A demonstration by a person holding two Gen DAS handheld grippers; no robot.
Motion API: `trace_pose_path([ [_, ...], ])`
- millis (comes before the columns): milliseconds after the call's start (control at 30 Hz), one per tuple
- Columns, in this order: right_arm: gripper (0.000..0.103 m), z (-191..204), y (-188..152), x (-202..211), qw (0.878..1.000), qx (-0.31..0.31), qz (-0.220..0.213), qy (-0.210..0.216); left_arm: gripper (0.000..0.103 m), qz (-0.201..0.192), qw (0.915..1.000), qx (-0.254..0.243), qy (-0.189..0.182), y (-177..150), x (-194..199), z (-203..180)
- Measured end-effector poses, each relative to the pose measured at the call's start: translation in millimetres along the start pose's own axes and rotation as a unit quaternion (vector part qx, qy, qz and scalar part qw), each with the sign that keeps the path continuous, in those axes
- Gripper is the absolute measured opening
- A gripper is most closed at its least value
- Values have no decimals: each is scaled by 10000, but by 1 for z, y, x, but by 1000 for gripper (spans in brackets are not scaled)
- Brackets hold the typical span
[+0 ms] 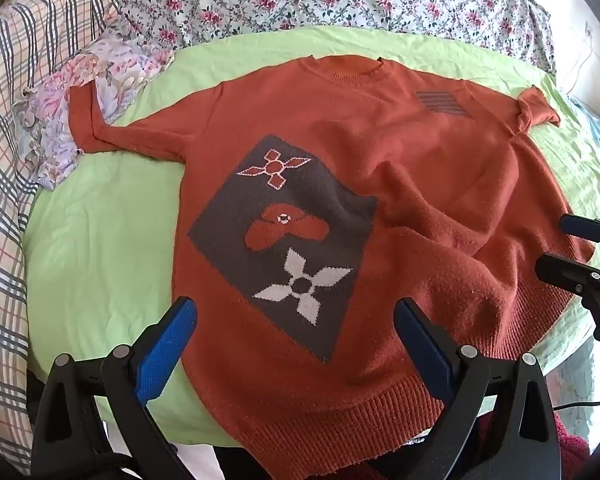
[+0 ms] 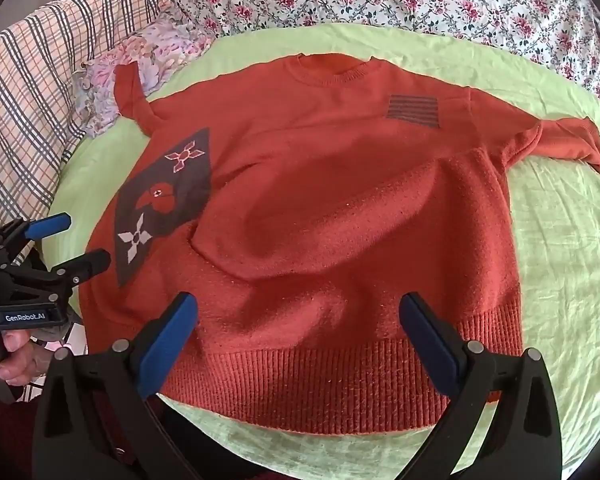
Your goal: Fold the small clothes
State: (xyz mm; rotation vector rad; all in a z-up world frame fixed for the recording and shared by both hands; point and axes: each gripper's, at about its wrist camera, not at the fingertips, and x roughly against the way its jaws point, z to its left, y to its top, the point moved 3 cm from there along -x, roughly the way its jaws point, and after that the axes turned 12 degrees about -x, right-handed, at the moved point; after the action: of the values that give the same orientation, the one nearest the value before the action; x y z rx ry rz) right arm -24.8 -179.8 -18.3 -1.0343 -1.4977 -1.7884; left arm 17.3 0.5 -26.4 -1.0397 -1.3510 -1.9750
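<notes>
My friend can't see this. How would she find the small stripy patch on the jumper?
Find the light green sheet spread over the bed; an orange knitted jumper lies flat on it, neck away from the cameras. Just below the round collar, towards the sleeve in the right of the picture, sits a small grey striped rectangle. Unlike the big grey diamond panel, it has no flowers.

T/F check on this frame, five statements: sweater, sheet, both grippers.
1. The orange sweater lies front up on the green sheet. True.
2. The left gripper is shut on the hem. False: its jaws stand wide open, gripping nothing.
3. The right gripper is open above the ribbed hem. True.
4. Both sleeves are already folded across the chest. False: each sleeve points outward to its side.
5. The sweater is plain, with no pattern. False: a dark patch with flower motifs is knitted into the front.
</notes>
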Motion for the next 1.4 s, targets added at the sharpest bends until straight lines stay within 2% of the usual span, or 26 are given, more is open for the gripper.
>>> trace_pose_path([
  [1000,101,8,0,-3,10000,76,29,33,99,-108,9995,163,-245,3,3,0],
  [1067,101,8,1,-2,9999,72,-79,89,99,-107,9995,160,-264,3,3,1],
  [1400,101,5,4,-2,9999,82,66,-32,99,-85,9995,152,-261,7,1,1],
])
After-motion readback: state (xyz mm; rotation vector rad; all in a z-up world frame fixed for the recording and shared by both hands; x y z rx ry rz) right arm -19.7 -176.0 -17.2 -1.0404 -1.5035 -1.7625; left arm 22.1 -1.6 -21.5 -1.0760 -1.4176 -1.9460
